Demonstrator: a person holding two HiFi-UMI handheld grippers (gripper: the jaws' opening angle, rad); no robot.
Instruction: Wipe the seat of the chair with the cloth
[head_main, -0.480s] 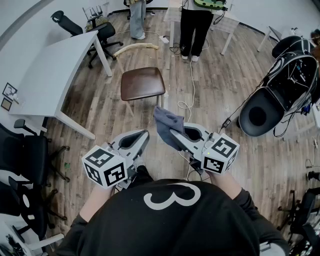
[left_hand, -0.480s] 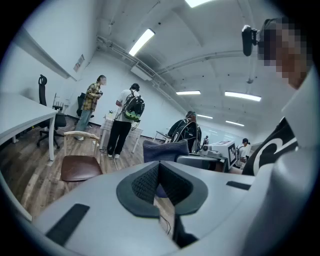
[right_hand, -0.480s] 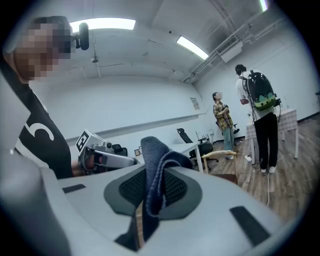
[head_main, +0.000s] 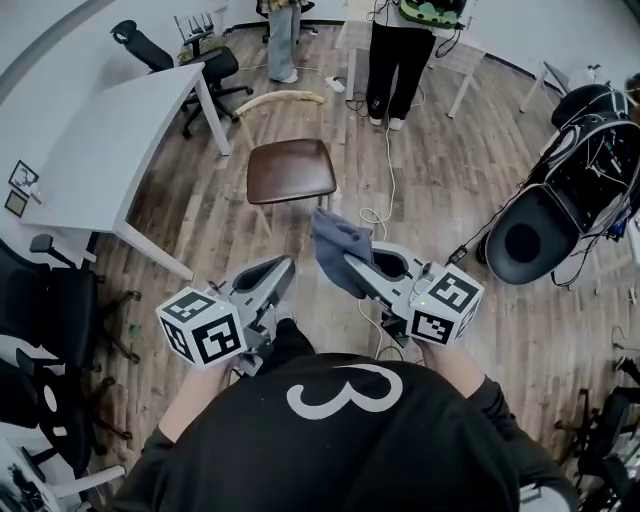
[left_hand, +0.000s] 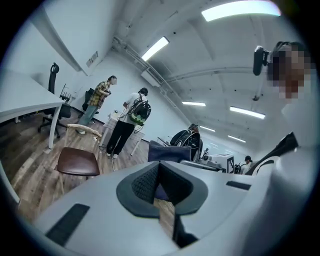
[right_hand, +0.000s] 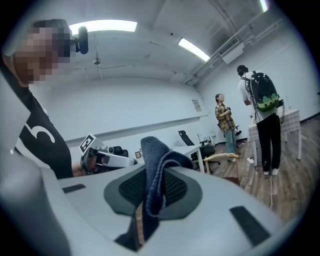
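Observation:
The chair (head_main: 291, 171) has a dark brown seat and a curved wooden backrest, and stands on the wood floor ahead of me; it also shows in the left gripper view (left_hand: 77, 161). My right gripper (head_main: 347, 263) is shut on a blue-grey cloth (head_main: 340, 243), which sticks up from its jaws (right_hand: 155, 160). It is held in the air short of the seat, not touching it. My left gripper (head_main: 279, 270) is shut and holds nothing, level with the right one. From it the cloth (left_hand: 169, 151) shows beyond its jaws.
A white table (head_main: 100, 150) stands at the left with black office chairs (head_main: 60, 310) near it. Two people (head_main: 392, 50) stand beyond the chair. A white cable (head_main: 385, 170) runs over the floor right of the chair. A black bag (head_main: 560, 190) with cables lies at the right.
The chair and floor have slid slightly down the head view, so I am a little closer to the chair. The left gripper sits a bit lower. The cloth stays clamped.

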